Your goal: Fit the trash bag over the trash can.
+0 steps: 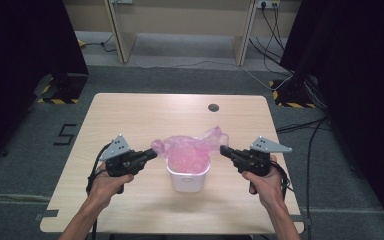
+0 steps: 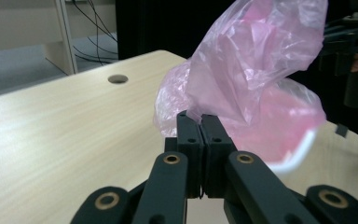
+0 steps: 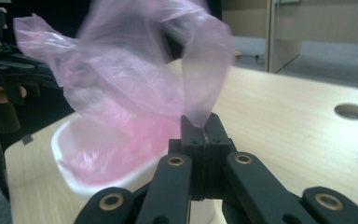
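A thin pink plastic bag (image 1: 190, 147) sits in a small white bin (image 1: 187, 180) at the middle of the light wooden table (image 1: 130, 115). Its loose rim billows above the bin's mouth. My left gripper (image 1: 154, 153) is shut on the bag's left edge; in the left gripper view (image 2: 200, 122) the film (image 2: 251, 70) rises from between the pressed jaws. My right gripper (image 1: 223, 149) is shut on the bag's right edge, and in the right gripper view (image 3: 204, 130) a strip of film (image 3: 135, 79) is pinched between its jaws. The bin (image 3: 93, 182) stands just left of them there.
A round cable hole (image 1: 213, 107) lies near the table's far edge. Black stands with striped bases (image 1: 60, 90) flank the table's far corners, and cables (image 1: 310, 140) run over the floor at the right. Pale furniture legs (image 1: 120, 35) stand behind.
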A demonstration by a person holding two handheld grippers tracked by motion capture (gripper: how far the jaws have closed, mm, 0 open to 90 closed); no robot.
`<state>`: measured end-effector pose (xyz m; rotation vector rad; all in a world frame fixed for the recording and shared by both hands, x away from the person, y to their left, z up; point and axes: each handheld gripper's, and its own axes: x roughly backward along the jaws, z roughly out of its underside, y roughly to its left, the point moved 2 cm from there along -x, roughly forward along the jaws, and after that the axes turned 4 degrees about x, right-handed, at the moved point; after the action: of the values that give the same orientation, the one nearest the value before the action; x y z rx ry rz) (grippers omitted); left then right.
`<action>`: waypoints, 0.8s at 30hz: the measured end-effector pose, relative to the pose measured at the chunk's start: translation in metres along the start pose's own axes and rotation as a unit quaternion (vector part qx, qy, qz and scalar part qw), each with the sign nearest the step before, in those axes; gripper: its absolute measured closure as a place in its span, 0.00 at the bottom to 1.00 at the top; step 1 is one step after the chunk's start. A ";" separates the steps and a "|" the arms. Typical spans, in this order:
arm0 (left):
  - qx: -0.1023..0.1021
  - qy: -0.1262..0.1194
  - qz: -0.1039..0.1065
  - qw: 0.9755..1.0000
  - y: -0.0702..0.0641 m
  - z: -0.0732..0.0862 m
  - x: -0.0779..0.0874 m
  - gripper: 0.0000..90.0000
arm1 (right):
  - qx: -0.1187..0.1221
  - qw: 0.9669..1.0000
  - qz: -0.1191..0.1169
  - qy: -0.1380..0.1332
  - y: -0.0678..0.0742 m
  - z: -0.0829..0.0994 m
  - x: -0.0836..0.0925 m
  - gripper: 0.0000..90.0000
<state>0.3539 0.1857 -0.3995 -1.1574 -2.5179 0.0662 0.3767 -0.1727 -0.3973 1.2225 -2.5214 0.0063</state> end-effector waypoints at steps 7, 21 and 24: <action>-0.004 0.008 0.015 1.000 -0.011 0.011 0.007 0.97 | 0.003 1.000 -0.023 0.020 0.005 0.019 -0.002 1.00; 0.009 0.001 0.030 1.000 -0.017 0.004 -0.003 0.85 | -0.039 0.999 -0.019 0.016 0.014 0.008 0.016 0.51; 0.006 0.002 0.033 0.999 -0.018 0.004 -0.004 0.85 | -0.007 0.999 -0.009 0.033 0.024 0.005 0.008 0.53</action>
<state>0.3414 0.1713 -0.4007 -1.2340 -2.4727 0.0949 0.3529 -0.1643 -0.3960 1.2201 -2.4503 0.0249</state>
